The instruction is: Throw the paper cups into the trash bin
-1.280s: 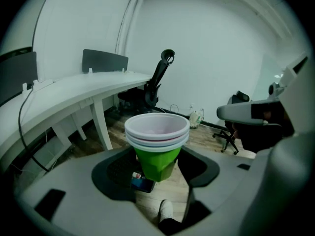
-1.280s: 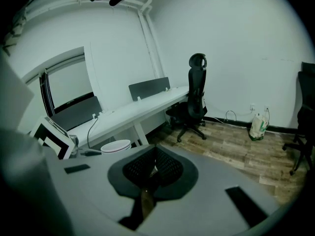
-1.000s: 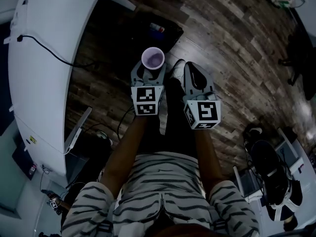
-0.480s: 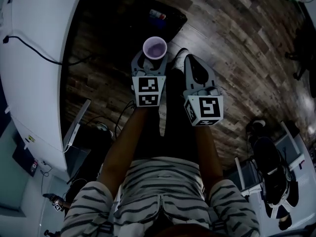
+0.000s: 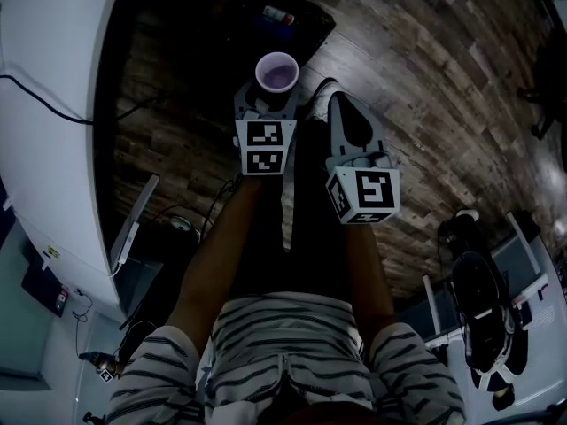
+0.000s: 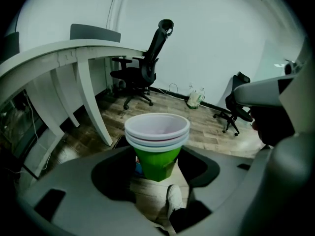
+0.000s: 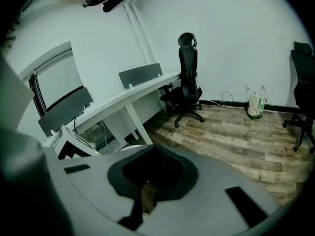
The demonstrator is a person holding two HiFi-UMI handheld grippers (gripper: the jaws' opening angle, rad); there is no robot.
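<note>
A stack of paper cups (image 5: 276,71), green outside with white rims (image 6: 157,132), stands upright between the jaws of my left gripper (image 5: 271,97), which is shut on its lower part (image 6: 156,165). Just beyond it on the wooden floor lies the dark trash bin (image 5: 288,27), with a small red and blue item inside. The cups hang near the bin's near edge. Next to the left one, my right gripper (image 5: 344,118) is shut with nothing in it (image 7: 146,193).
A white curved desk (image 5: 49,104) with a black cable runs along the left. The person's shoe (image 5: 319,112) shows between the grippers. Black office chairs (image 6: 143,73) (image 7: 187,80) stand by the far wall. Chair parts and clutter (image 5: 483,312) lie at right.
Both grippers and the cups have drifted slightly forward, so the cups are closer to the dark bin. The hold on the cups is unchanged.
</note>
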